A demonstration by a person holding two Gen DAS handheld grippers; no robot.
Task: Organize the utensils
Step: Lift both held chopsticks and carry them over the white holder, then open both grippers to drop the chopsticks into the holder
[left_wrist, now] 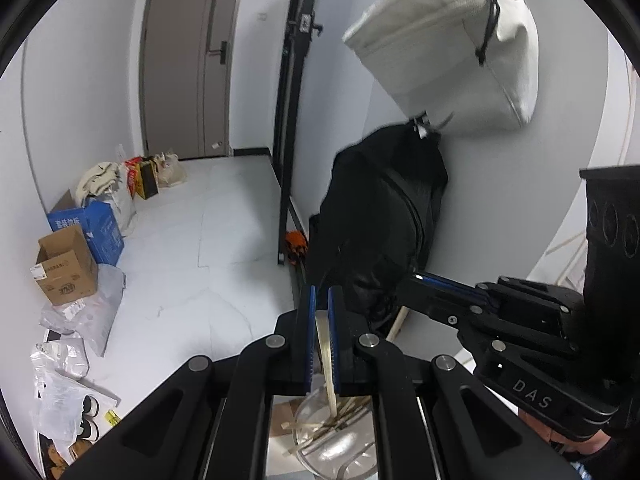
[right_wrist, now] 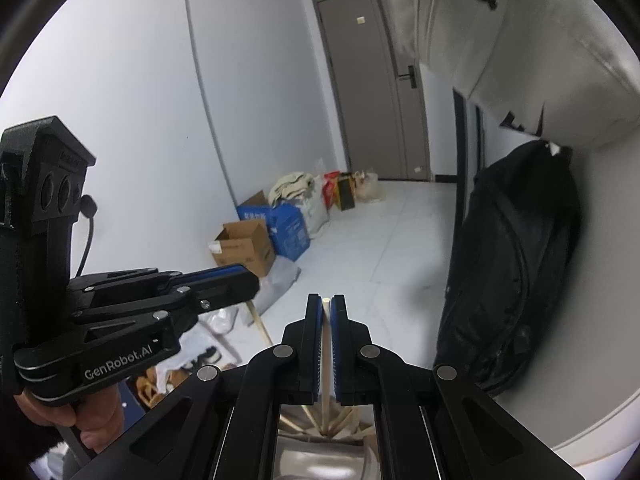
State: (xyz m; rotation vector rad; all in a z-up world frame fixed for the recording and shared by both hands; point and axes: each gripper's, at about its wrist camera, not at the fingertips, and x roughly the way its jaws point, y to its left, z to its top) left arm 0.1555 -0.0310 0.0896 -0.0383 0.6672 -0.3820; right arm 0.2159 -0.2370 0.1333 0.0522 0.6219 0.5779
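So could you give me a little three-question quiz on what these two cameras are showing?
1. True or false: the left hand-held gripper is closed on a pale stick-like utensil.
2. What does the right hand-held gripper hold? A) a metal spoon B) a pale wooden chopstick C) nothing
3. Fill in: below both grippers, more sticks lie in a shiny metal ____.

Key: 1 true; 2 B; 3 bowl (it looks like one, though only part of it shows).
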